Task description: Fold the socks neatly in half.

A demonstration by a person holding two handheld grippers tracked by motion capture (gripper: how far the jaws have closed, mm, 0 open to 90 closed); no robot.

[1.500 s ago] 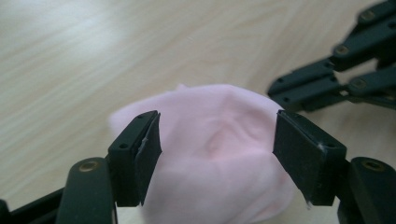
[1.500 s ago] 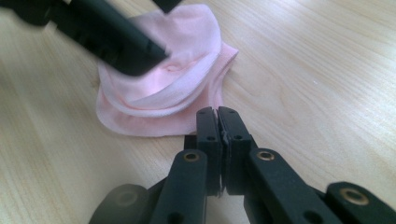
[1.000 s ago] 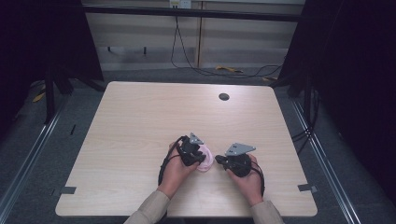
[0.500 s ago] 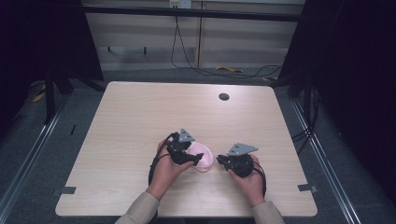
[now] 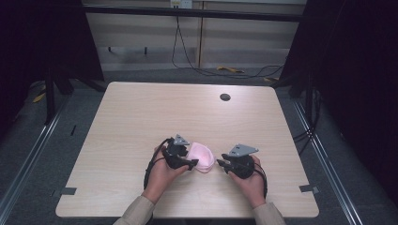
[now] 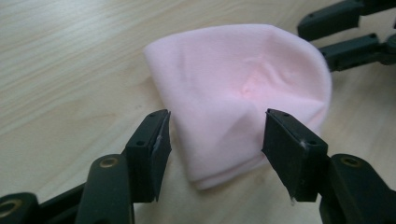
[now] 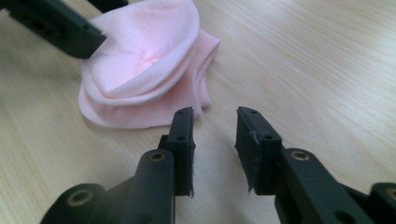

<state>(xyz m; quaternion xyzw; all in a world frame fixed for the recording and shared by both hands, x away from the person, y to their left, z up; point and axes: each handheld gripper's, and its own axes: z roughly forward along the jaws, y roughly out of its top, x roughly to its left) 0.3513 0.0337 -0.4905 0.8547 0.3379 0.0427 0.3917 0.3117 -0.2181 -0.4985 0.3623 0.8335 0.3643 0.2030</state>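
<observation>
Down on the pale wooden table (image 5: 141,117), the high view shows a small pink cloth (image 5: 202,157), folded into a rounded shape, lying near the front edge between the 2 hands. The left gripper (image 5: 187,160) sits at the cloth's left side, touching or just over it, and the right gripper (image 5: 220,165) rests on the table just to the cloth's right, a narrow strip of wood between them. A dark round hole (image 5: 225,97) is set in the tabletop toward the far edge, well apart from the work. Each gripper carries a grey three-cornered plate on top, and a black cable loops from the left one.

Next, the left gripper view: the left gripper (image 6: 215,135) has its jaws standing wide apart, having just eased a little closer, with the near end of the pink cloth (image 6: 243,88) lying flat between them and neither pad pressing on it. The other gripper's black jaws show at the top right, beside the cloth's far edge.

Last, the right gripper view: the right gripper (image 7: 215,140) has its jaws parted, having just been opening, with bare wood between them. The pink cloth (image 7: 144,70) lies just ahead and to the left, its layers stacked, with the left gripper's jaw over its far side.
</observation>
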